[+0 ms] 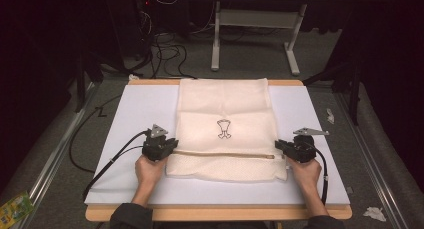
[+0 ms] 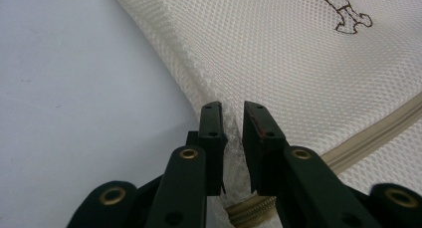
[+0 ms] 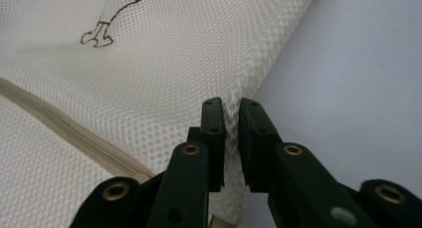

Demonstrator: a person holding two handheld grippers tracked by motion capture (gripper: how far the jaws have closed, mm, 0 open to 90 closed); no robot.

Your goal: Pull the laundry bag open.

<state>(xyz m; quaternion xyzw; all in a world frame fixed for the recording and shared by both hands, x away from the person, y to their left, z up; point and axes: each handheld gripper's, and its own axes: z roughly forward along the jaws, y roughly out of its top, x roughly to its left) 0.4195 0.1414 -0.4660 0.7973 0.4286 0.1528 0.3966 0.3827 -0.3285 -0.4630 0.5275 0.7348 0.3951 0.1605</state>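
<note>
White board point(image 1: 135, 109): both tools straddle mesh bag point(image 1: 225, 114) side edges.

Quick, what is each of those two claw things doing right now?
Left gripper: jaws slightly apart, the edge of the mesh bag between them, not pressed.
Right gripper: the same, jaws slightly apart around the bag's opposite edge.

Dim lab, white work table point(image 1: 130, 114), tangled floor cables point(image 1: 165, 51), metal bench frame point(image 1: 257, 19)
</note>
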